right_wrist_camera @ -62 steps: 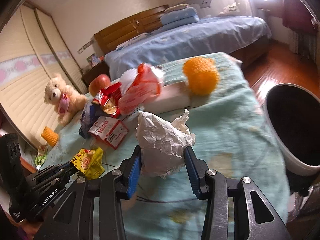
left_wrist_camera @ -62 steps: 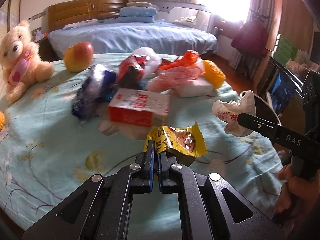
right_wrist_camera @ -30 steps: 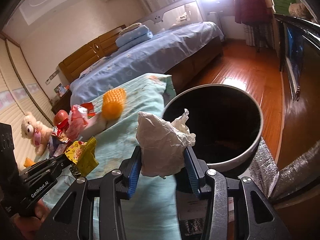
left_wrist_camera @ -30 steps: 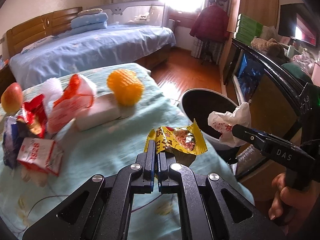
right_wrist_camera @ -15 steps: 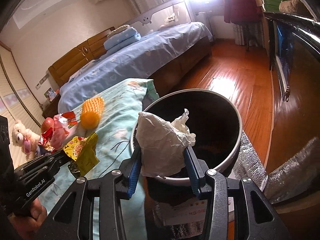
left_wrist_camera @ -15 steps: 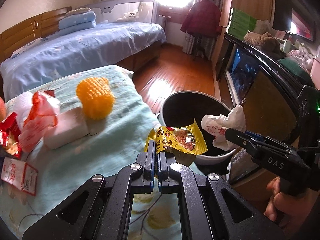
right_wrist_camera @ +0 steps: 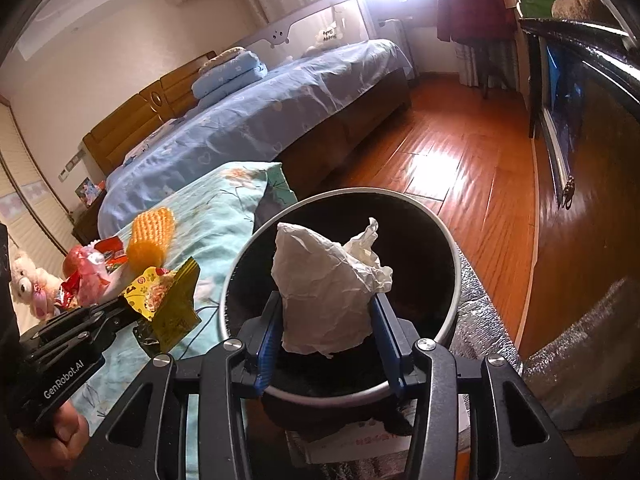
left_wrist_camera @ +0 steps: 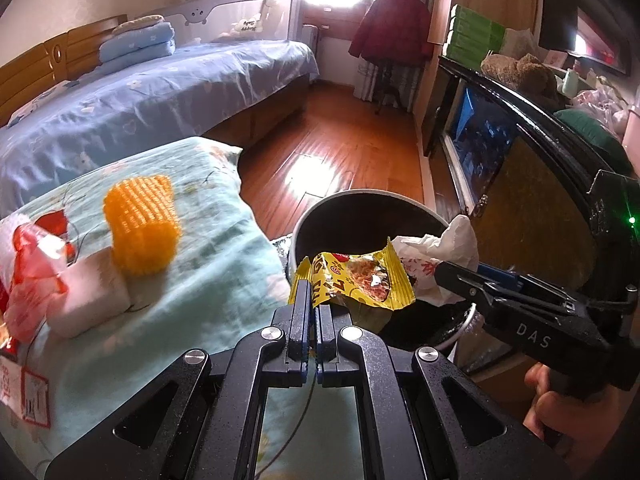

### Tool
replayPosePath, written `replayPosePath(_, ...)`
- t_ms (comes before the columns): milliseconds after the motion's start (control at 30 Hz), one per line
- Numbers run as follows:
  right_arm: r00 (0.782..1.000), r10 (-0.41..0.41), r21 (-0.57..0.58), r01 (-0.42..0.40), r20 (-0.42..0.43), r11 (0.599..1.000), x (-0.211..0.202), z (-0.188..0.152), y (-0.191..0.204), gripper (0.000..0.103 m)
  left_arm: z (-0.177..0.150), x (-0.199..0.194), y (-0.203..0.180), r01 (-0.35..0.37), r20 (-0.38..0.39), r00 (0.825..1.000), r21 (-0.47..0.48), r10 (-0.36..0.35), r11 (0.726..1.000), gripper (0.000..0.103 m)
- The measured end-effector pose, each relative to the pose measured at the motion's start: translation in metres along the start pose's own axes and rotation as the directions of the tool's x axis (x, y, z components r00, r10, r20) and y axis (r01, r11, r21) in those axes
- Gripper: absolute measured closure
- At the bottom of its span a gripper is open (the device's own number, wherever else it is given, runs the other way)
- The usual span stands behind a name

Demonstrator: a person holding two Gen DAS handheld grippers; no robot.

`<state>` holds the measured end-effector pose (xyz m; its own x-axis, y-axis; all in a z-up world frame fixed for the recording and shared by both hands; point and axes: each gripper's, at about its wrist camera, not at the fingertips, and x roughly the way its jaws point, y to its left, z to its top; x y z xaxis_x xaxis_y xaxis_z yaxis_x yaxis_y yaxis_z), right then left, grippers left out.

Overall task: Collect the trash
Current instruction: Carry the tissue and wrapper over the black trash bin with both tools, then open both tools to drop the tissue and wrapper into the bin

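Trash in both of your tools: your left gripper [left_wrist_camera: 314, 304] is clamped on the corner of a yellow snack wrapper [left_wrist_camera: 360, 280], held at the near rim of the black bin [left_wrist_camera: 360, 200], while your right gripper [right_wrist_camera: 328, 316] pinches a crumpled white paper [right_wrist_camera: 324, 288] directly over the bin's open mouth [right_wrist_camera: 448, 248]. On the floral bedspread [left_wrist_camera: 208, 280] beside the bin lie an orange corn-shaped toy [left_wrist_camera: 140, 226], a white block [left_wrist_camera: 90, 300] touching it, and a red-and-clear bag [left_wrist_camera: 30, 272]. Whether the bin holds anything cannot be judged, as its interior reads only as dark.
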<state>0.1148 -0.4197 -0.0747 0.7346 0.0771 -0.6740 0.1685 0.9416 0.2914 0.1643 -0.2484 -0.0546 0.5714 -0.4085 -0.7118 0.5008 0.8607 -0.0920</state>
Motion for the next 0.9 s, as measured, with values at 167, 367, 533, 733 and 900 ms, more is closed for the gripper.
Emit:
replayPosePath(167,1.0,0.0,0.012,0.0,-0.012,1.0,0.006,0.004,-0.008,0.057,0.003,0.01,-0.001,0.008,-0.021,1.0,-0.001,-0.008,1.0,0.102)
replayPosePath(367,1.0,0.005,0.027,-0.005,-0.023,1.0,0.011,0.008,-0.014,0.057,0.008,0.02,-0.005,0.025,-0.038,0.999,0.003,-0.024,1.0,0.101)
replayPosePath(533,1.0,-0.001,0.028,0.001,-0.028,1.0,0.014,0.012,-0.017,0.056,0.009,0.025,-0.008,0.025,-0.044,0.999,0.012,-0.024,1.0,0.101)
replayPosePath(733,0.999,-0.018,0.028,0.019,-0.036,0.999,0.017,0.016,-0.021,0.047,0.008,0.027,-0.008,0.027,-0.057,0.998,0.01,-0.027,1.0,0.057)
replayPosePath(900,0.999,-0.028,0.044,0.029,-0.02,0.999,0.012,0.017,-0.026,0.031,0.0,0.015,-0.002,0.026,-0.036,0.999,-0.005,-0.026,1.0,0.053)
